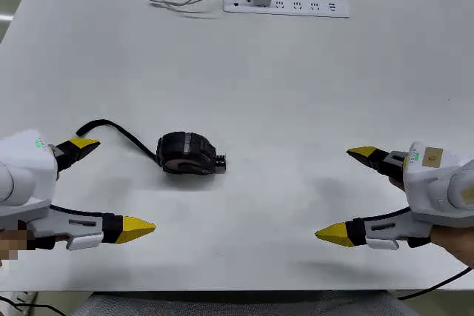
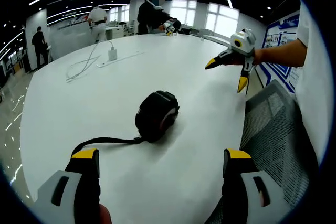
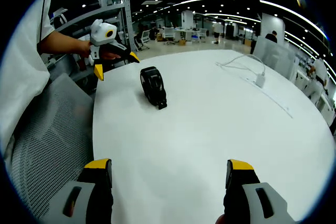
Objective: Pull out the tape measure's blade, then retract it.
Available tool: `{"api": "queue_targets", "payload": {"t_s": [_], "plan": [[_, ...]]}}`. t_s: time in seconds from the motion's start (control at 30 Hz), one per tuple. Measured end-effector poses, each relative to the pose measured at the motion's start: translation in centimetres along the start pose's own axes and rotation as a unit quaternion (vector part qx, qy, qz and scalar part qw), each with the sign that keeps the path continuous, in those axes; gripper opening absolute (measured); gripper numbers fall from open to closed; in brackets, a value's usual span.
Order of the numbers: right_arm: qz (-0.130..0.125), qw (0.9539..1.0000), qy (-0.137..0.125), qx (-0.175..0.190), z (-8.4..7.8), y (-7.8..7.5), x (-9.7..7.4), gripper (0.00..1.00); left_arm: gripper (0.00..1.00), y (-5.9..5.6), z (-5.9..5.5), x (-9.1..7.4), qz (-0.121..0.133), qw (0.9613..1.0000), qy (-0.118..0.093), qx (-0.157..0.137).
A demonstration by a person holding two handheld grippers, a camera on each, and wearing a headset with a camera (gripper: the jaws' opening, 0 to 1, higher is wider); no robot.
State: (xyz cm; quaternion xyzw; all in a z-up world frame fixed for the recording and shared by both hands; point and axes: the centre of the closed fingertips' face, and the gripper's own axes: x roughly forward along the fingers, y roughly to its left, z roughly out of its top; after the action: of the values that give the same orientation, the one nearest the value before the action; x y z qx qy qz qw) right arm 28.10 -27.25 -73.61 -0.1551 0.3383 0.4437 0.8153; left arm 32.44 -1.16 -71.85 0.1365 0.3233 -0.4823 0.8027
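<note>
fingers (image 1: 137, 227) wide on l gripper (image 1: 125, 184), r gripper (image 1: 332, 193); tape measure (image 1: 185, 154) btwn.

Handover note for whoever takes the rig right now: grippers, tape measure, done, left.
Left gripper: open, empty, close to the tape measure's strap.
Right gripper: open, empty, farther off across the table.
Tape measure: lying on the table between them, nearer the left gripper, blade tip facing the right gripper, blade in.
Done: nothing, no grip yet.
Left: hold the case, pull the blade out, retract it.
</note>
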Motion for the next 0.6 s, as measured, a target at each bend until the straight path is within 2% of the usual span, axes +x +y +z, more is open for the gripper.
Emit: {"api": "queue_targets", "payload": {"t_s": [0.07, 0.37, 0.6], "plan": [[0.003, 1.0, 0.001, -0.003, 0.2, 0.0, 0.2, 0.88, 0.93, 0.1, 0.0, 0.2, -0.003, 0.9999, 0.008, 0.009], [0.011, 0.9999, -0.008, -0.006, 1.4, -0.4, 1.0, 0.88, 0.94, -0.1, 0.3, 1.3, -0.021, 0.9993, 0.019, 0.025], [0.02, 0.9997, -0.008, -0.012, 2.0, -0.6, 1.7, 0.88, 0.95, -0.2, 0.7, 2.1, -0.036, 0.9986, 0.02, 0.032]]}}
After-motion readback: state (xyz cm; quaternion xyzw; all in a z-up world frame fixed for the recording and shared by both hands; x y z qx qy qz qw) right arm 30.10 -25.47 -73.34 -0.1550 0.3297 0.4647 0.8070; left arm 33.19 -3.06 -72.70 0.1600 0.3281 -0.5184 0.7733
